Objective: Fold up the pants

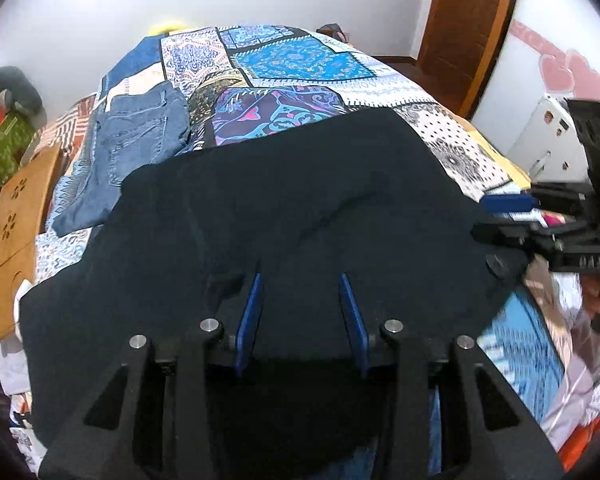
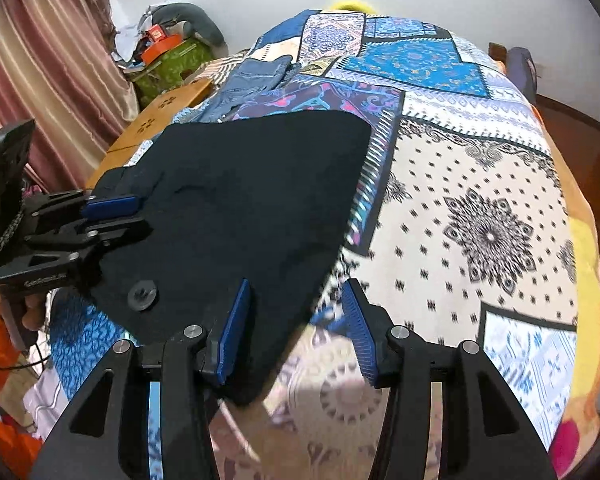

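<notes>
Dark navy pants (image 1: 300, 200) lie spread on the patchwork bedspread (image 1: 292, 60); they also show in the right wrist view (image 2: 240, 192). My left gripper (image 1: 300, 284) is open, its blue-padded fingers over the near part of the pants. My right gripper (image 2: 296, 292) is open at the pants' near right corner, with the left finger on the cloth and the right finger over the bedspread (image 2: 480, 220). The right gripper shows at the right edge of the left wrist view (image 1: 512, 216). The left gripper shows at the left of the right wrist view (image 2: 116, 216).
Folded blue jeans (image 1: 136, 148) lie on the bed beyond the dark pants, at the left. A wooden board (image 1: 16, 232) stands at the bed's left side. A wooden door (image 1: 468, 28) is at the back right. Curtains (image 2: 40, 60) hang at the left.
</notes>
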A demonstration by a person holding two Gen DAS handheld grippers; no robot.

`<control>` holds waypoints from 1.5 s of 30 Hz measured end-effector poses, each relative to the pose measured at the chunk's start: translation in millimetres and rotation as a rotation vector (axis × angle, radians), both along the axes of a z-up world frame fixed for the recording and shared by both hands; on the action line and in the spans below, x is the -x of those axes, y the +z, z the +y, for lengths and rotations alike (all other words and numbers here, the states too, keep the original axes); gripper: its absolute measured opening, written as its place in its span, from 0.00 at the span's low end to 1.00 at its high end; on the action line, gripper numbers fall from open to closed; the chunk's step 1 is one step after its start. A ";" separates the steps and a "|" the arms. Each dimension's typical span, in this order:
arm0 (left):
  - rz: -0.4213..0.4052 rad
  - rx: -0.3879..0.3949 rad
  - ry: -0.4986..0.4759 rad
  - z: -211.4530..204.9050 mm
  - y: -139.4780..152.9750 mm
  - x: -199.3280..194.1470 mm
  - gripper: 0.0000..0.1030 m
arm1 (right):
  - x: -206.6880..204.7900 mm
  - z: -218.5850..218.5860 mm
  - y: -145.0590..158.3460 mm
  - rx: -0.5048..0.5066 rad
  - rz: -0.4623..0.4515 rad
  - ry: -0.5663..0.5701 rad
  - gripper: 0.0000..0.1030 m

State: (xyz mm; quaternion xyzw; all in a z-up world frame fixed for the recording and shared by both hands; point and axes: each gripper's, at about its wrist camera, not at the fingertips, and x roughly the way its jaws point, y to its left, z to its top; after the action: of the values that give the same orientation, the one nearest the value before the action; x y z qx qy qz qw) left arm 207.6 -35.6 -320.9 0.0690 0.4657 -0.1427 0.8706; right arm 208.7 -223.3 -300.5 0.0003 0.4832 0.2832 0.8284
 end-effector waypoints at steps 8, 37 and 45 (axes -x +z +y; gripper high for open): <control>-0.052 -0.010 0.118 37.2 20.5 34.7 0.50 | 3.4 4.8 25.0 0.037 -0.042 -0.009 0.44; 0.106 0.636 0.658 249.4 -53.1 113.0 0.90 | 9.8 145.5 5.0 0.043 -0.050 0.198 0.54; 0.141 0.751 0.683 261.7 -66.0 86.0 0.93 | 9.2 147.2 4.0 0.042 -0.046 0.207 0.54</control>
State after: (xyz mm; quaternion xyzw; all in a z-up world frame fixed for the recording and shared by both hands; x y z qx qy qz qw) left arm 121.7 226.1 -386.8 -0.4143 0.4359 -0.0119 0.7989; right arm 199.5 -76.1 -296.5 -0.0734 0.4672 0.3571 0.8055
